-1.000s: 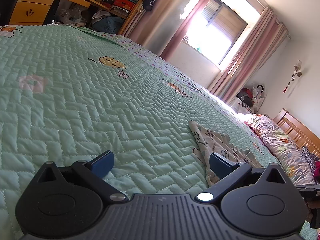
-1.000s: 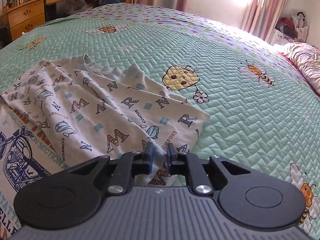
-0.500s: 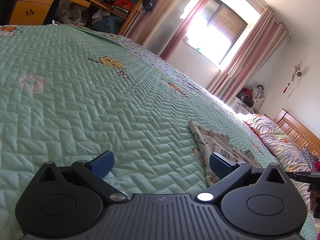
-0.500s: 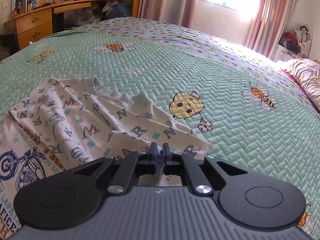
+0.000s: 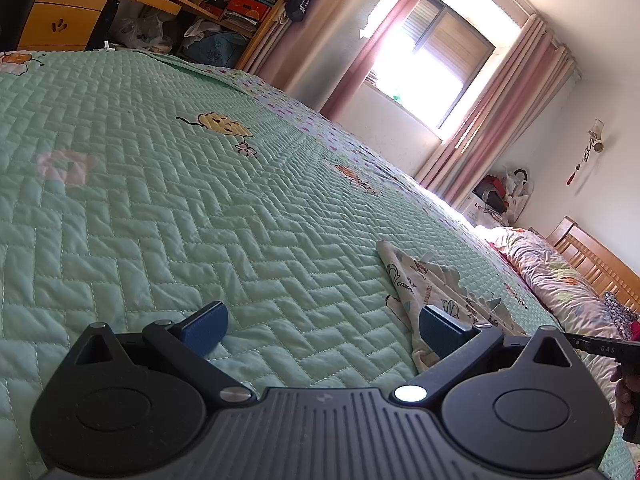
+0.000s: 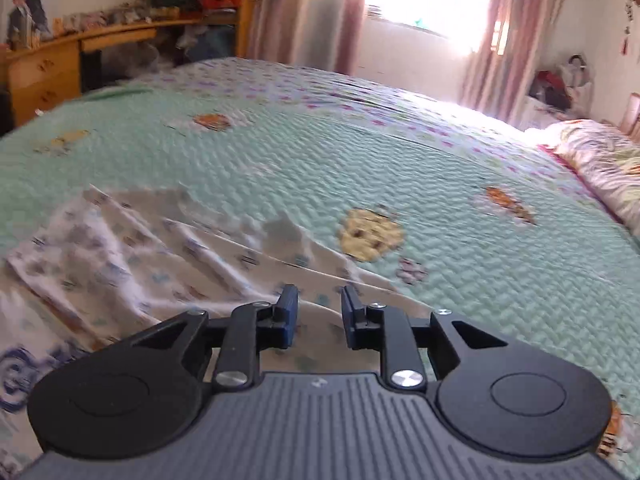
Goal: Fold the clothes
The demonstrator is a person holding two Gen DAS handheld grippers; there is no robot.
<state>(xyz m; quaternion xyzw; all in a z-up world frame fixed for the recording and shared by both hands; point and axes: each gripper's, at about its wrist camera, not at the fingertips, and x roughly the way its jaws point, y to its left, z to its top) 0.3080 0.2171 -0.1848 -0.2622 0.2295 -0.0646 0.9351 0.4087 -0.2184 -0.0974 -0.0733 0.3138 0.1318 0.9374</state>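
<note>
Right wrist view, blurred: the white cotton garment printed with letters and a blue motorcycle [image 6: 132, 256] lies rumpled on the mint-green quilted bedspread [image 6: 460, 280], spreading left of and beneath the right gripper [image 6: 318, 312]. Its jaws have just been opening; they stand parted over the cloth's near edge, pinching nothing. In the left wrist view the left gripper [image 5: 320, 326] hovers low over the bedspread [image 5: 160, 220], jaws spread wide and released, with a corner of the garment [image 5: 424, 284] just beside its right finger. Beyond stand a wooden desk with drawers [image 5: 64, 4], pink curtains [image 5: 492, 128] framing a bright window [image 5: 432, 52], and a floral pillow [image 5: 560, 276].
</note>
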